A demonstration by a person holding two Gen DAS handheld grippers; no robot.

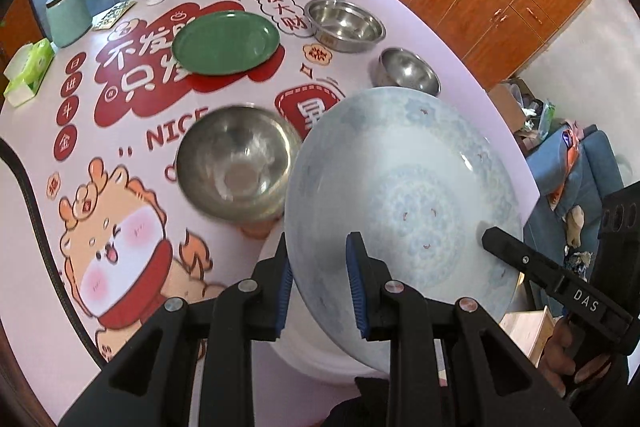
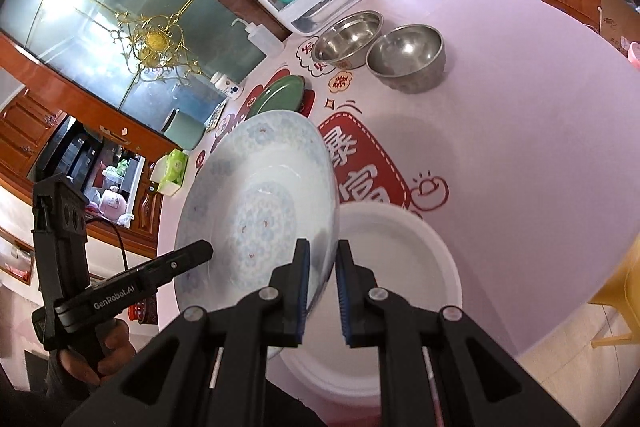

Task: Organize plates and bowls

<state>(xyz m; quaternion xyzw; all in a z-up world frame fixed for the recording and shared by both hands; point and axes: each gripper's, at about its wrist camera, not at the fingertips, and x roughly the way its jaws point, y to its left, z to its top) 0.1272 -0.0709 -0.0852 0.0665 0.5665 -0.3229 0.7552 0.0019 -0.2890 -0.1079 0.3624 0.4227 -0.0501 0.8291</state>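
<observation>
- The left gripper (image 1: 320, 283) has its jaws straddling the near rim of the blue-patterned porcelain plate (image 1: 404, 199), one blue pad under the rim and one on the inner face. Whether the pads are actually pressing on it I cannot tell; the gap looks wider than the rim.
- Ahead and to the left of it stands a steel bowl (image 1: 238, 163), near the plate's far edge. Further ahead lie a green plate (image 1: 226, 42) and two more steel bowls (image 1: 344, 23).
- The plate is tilted, raised above the table (image 1: 460, 75). It looks glazed, stiff, fairly heavy and breakable, so probably slippery in a rim pinch.
- The right gripper (image 2: 323, 291) straddles the opposite rim, jaws narrow. The rim sits against the left pad, and a gap shows at the right pad, so I cannot tell whether it is pinching.
- Just below and right of it lies a plain white plate (image 2: 404, 267), a likely stacking spot.
- Best hold, I judge: both rims, deep on the pads.
</observation>
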